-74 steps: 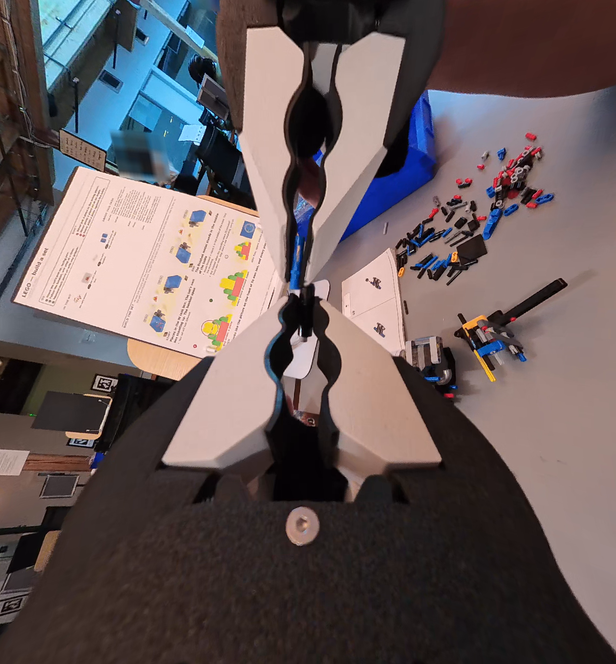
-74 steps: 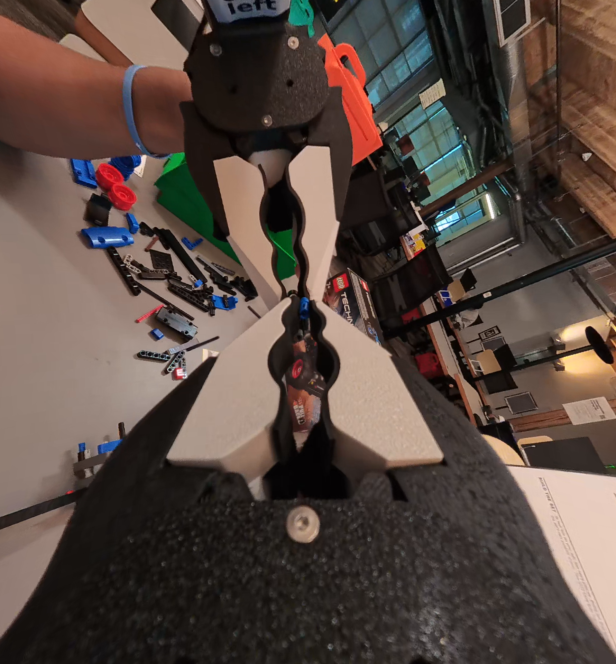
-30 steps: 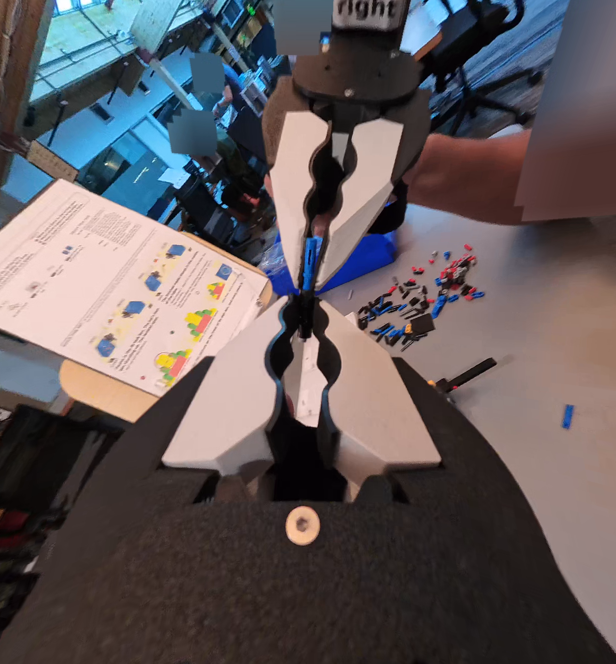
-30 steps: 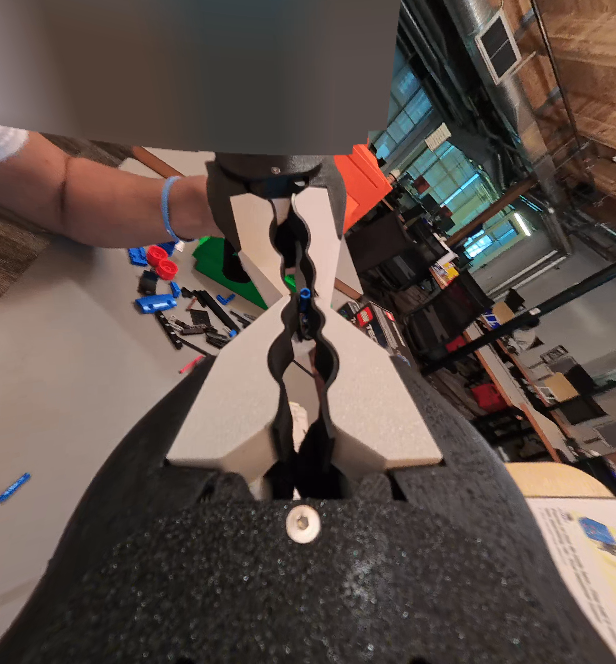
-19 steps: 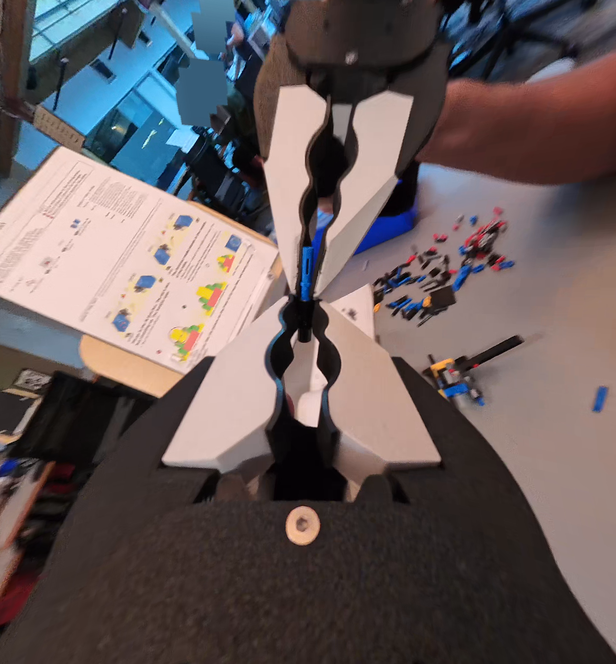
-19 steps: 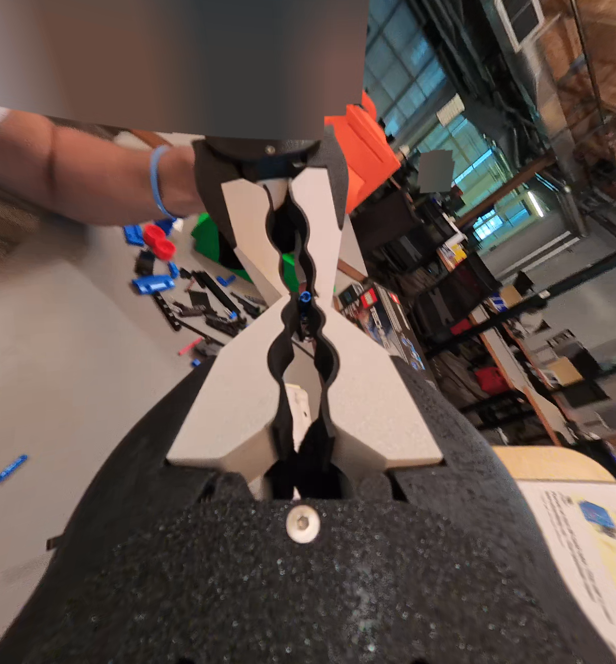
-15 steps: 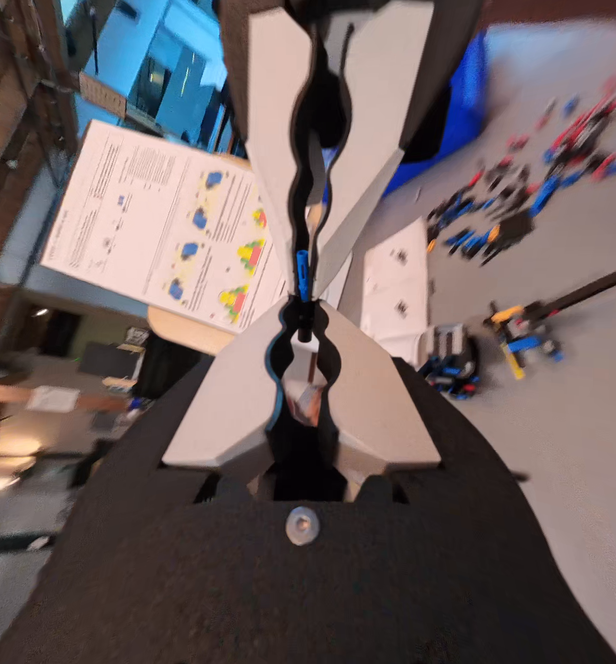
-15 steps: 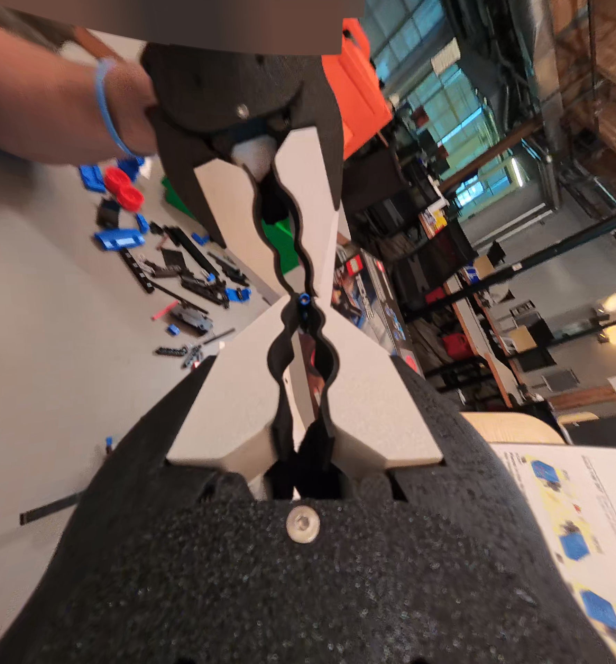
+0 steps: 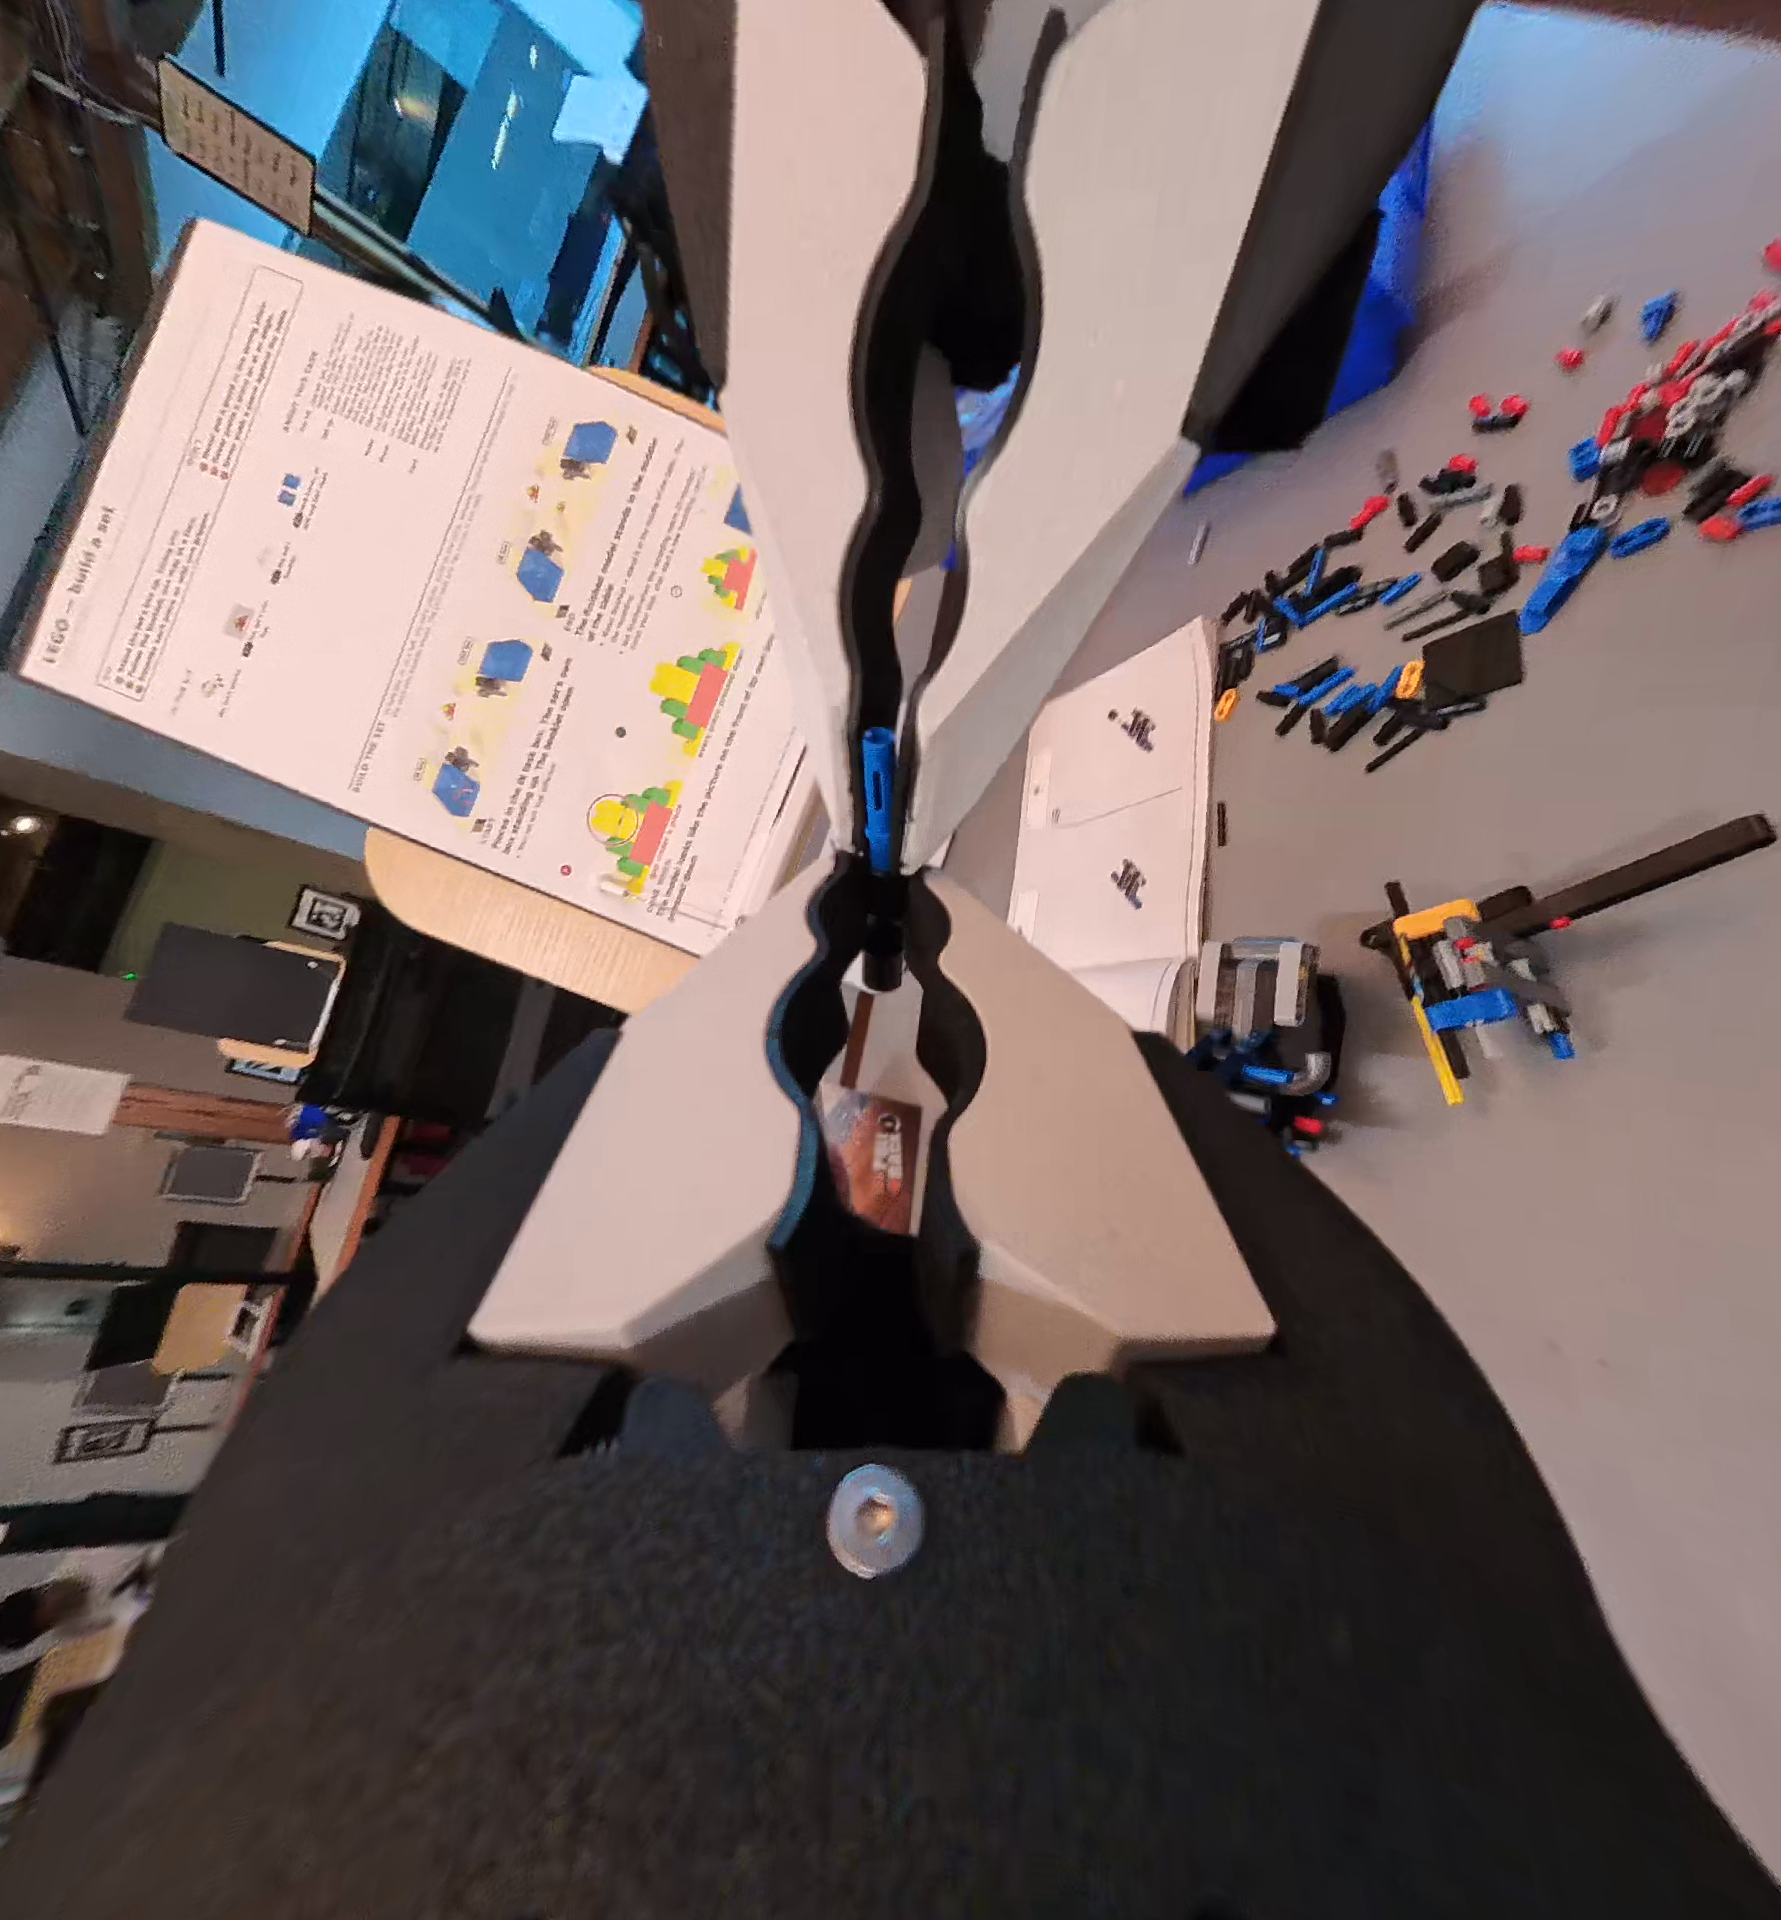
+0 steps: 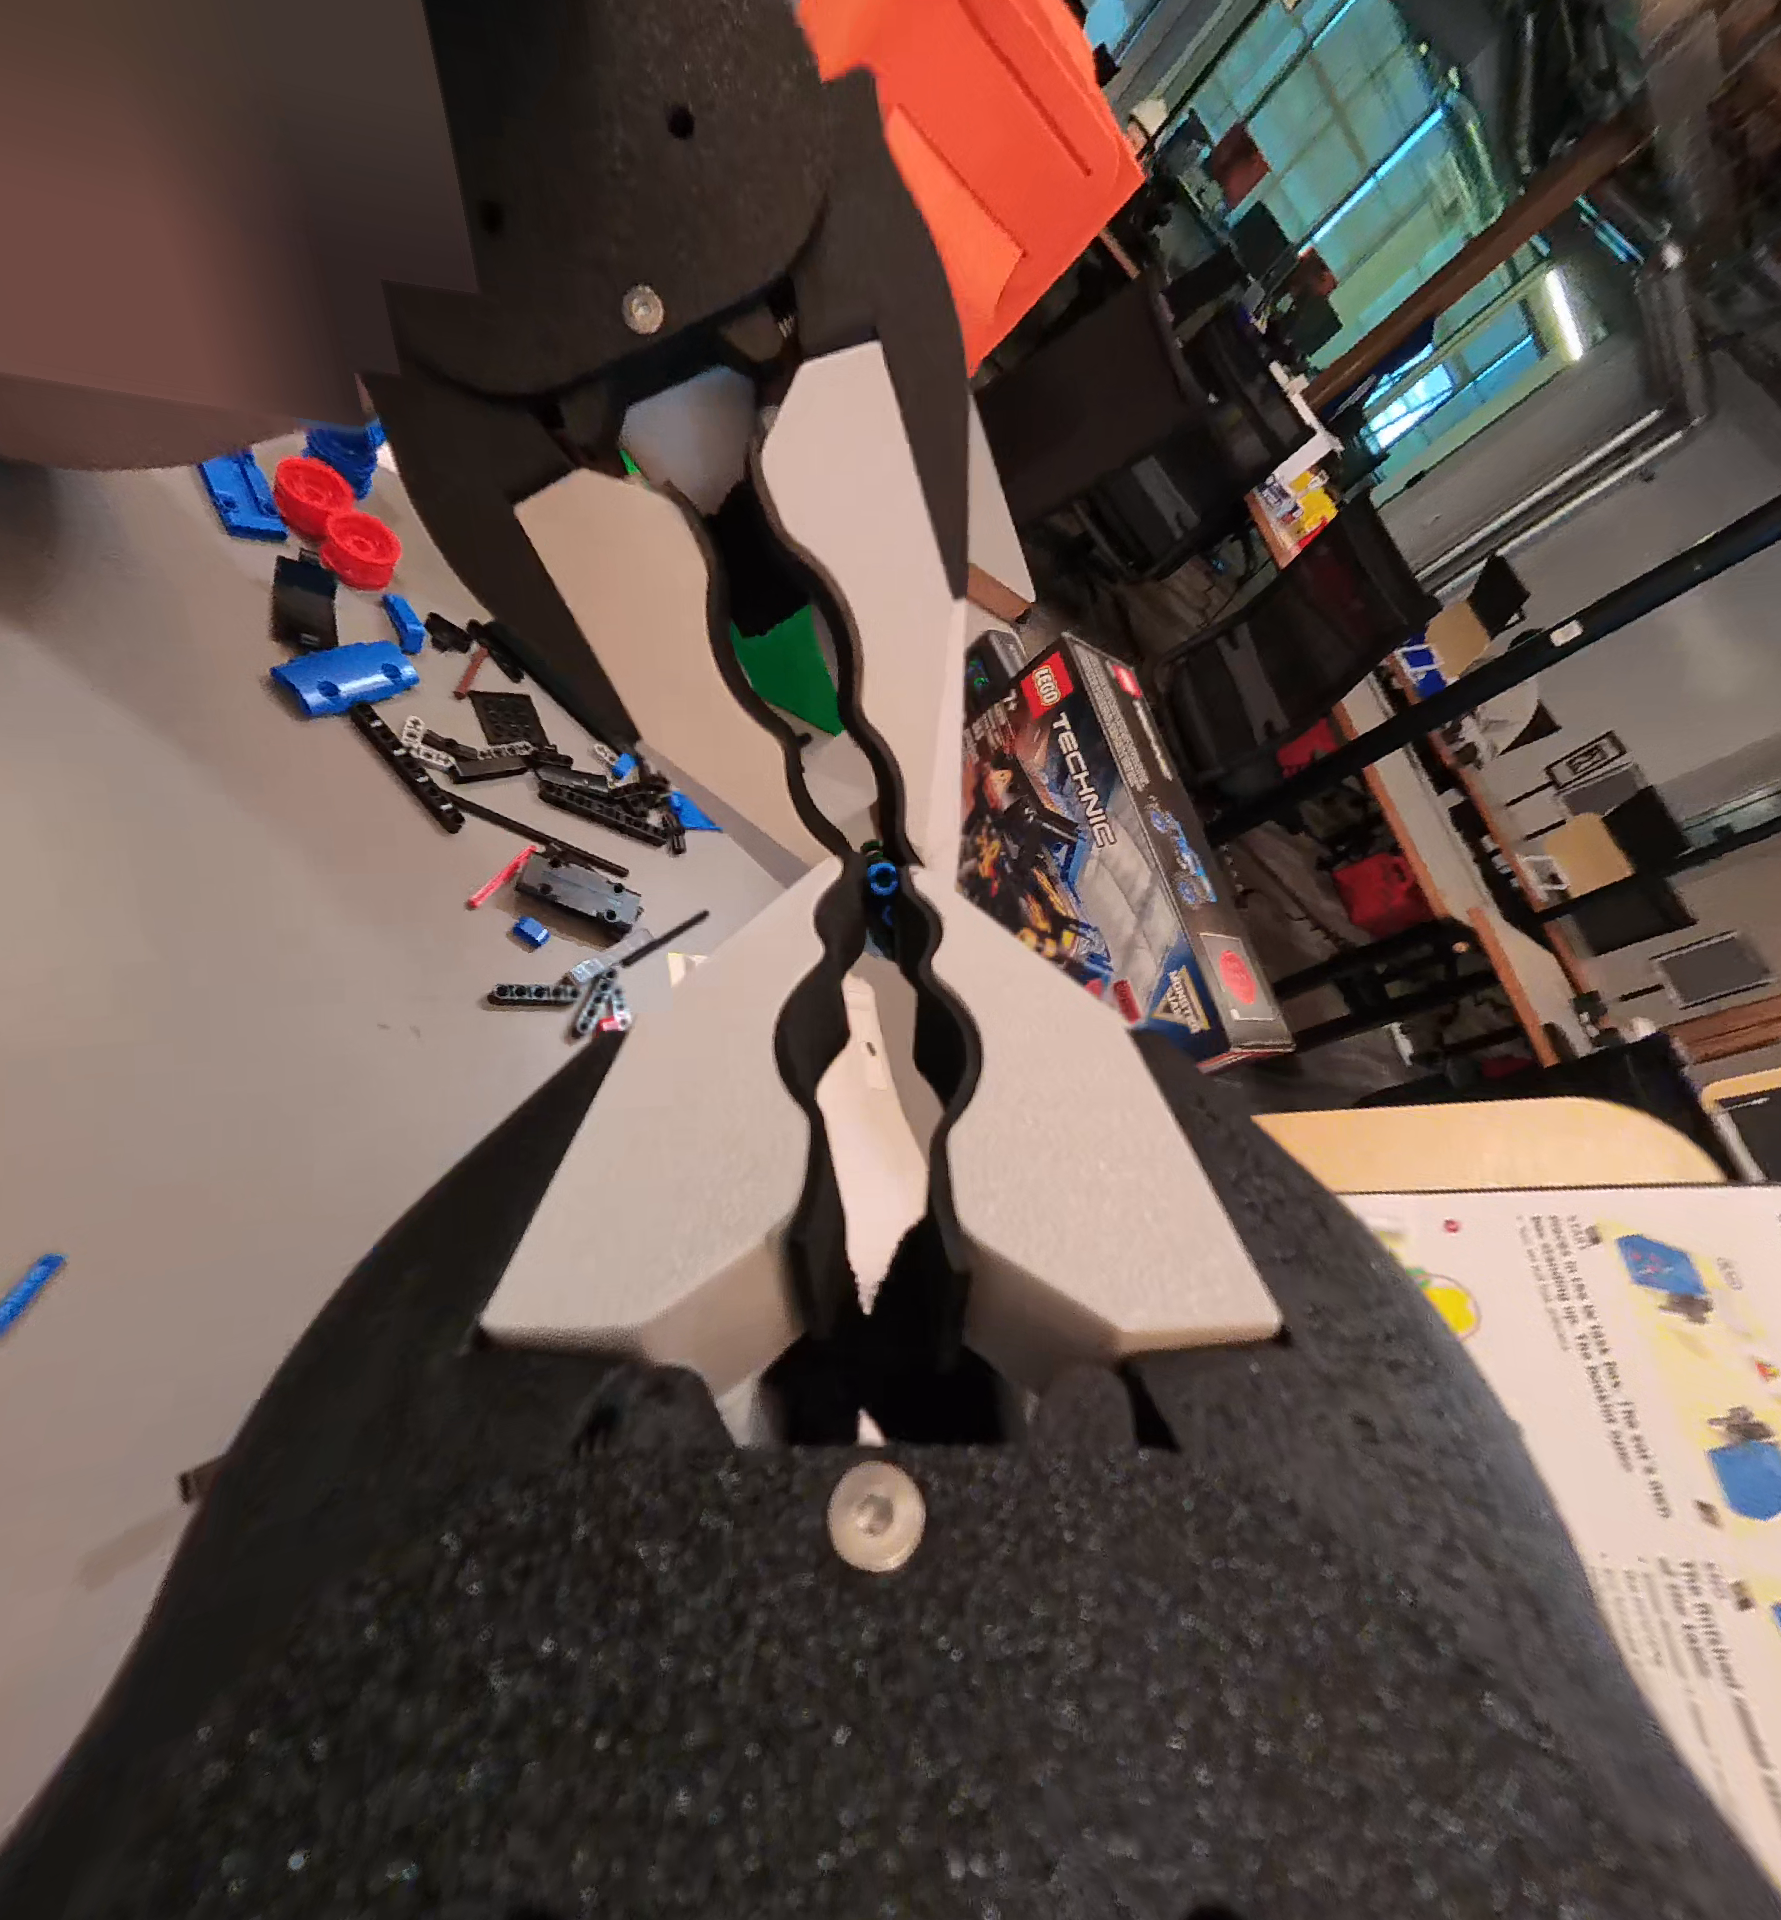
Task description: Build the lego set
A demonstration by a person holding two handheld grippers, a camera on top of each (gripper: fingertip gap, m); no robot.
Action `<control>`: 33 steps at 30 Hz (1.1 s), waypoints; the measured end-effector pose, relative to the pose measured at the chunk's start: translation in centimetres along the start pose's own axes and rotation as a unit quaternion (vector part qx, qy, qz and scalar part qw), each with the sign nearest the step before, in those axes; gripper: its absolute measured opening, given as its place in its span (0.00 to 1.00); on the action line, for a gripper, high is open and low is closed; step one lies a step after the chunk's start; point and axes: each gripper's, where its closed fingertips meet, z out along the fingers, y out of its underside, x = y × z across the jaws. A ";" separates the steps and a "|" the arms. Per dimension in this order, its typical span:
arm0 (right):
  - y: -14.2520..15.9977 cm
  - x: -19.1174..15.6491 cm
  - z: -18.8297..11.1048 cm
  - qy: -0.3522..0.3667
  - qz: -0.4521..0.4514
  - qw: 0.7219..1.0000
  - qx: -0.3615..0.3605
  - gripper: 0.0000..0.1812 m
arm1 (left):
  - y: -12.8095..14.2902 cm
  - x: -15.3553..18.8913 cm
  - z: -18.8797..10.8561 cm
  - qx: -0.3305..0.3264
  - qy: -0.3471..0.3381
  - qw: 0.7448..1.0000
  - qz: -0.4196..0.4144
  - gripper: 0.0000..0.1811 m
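Note:
My left gripper [image 9: 878, 896] is shut on a small black piece [image 9: 881, 951], held in the air above the grey table [image 9: 1592, 1299]. My right gripper [image 9: 881, 836] comes in from the top of the left wrist view, tip to tip with the left one. It is shut on a blue pin [image 9: 875, 779] whose end meets the black piece. In the right wrist view my right gripper [image 10: 878, 885] holds the blue pin [image 10: 878, 881] end-on, and the left gripper [image 10: 870, 844] faces it from above. The joint itself is hidden between the tips.
On the table are a partly built model [image 9: 1468, 982], a grey and black block [image 9: 1265, 1003], an open booklet [image 9: 1114, 790] and loose parts [image 9: 1488, 592]. More parts [image 10: 512, 769], red wheels [image 10: 335, 520], a set box [image 10: 1104, 842] and a stray blue piece [image 10: 18, 1294] lie nearby. Both grippers' tips are close together, under 4 cm apart. From either gripper's tips it is about 20 centimetres to the partly built model [image 9: 1468, 982].
Both grippers stayed shut on their pieces and tip to tip. They swung together, so the background shifted. The right gripper now looms closer and the blue pin sits nearer the black piece.

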 end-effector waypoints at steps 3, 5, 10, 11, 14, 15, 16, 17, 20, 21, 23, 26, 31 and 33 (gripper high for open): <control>0.4 0.1 0.0 -0.008 0.024 1.000 -0.007 0.02 | 0.1 0.2 0.4 0.006 0.011 1.000 -0.008 0.03; 0.7 0.1 0.1 -0.002 0.018 1.000 -0.014 0.03 | 0.4 0.3 0.7 0.003 0.015 1.000 -0.010 0.03; 1.1 0.1 0.4 0.005 0.009 1.000 -0.021 0.03 | 0.7 0.7 1.0 0.009 0.035 0.999 -0.027 0.03; 1.2 0.0 0.4 0.001 0.014 1.000 -0.023 0.03 | 0.7 0.8 1.1 0.012 0.041 0.999 -0.032 0.03; 1.5 -0.1 0.4 -0.011 0.021 0.999 -0.022 0.03 | 0.6 1.2 1.3 0.027 0.069 0.995 -0.062 0.03; 1.5 -0.1 0.4 -0.015 0.025 0.999 -0.019 0.03 | 0.5 1.3 1.3 0.036 0.083 0.993 -0.080 0.03; 1.5 -0.1 0.4 -0.021 0.029 0.999 -0.016 0.02 | 0.4 1.5 1.3 0.046 0.101 0.989 -0.101 0.03; 1.5 -0.2 0.3 -0.029 0.035 0.999 -0.015 0.03 | 0.3 1.6 1.3 0.056 0.117 0.984 -0.121 0.03; 2.0 0.2 0.5 -0.027 0.025 0.999 -0.017 0.02 | 0.6 1.6 1.8 0.053 0.130 0.978 -0.156 0.03; 2.4 0.3 0.7 -0.022 0.018 0.999 -0.026 0.02 | 1.1 1.6 2.2 0.035 0.118 0.981 -0.150 0.03; 3.4 0.5 1.3 -0.012 0.008 0.999 -0.041 0.03 | 2.0 1.3 2.7 -0.004 0.079 0.990 -0.119 0.03; 3.9 0.6 1.7 -0.022 0.035 0.998 -0.038 0.02 | 2.5 1.1 3.0 -0.033 0.052 0.993 -0.102 0.03; 4.4 0.5 1.8 -0.025 0.047 0.997 -0.059 0.03 | 2.6 1.3 3.3 -0.036 0.055 0.993 -0.099 0.03; 4.3 0.3 1.6 -0.043 0.068 0.995 -0.054 0.03 | 2.4 1.6 3.3 -0.022 0.075 0.991 -0.112 0.03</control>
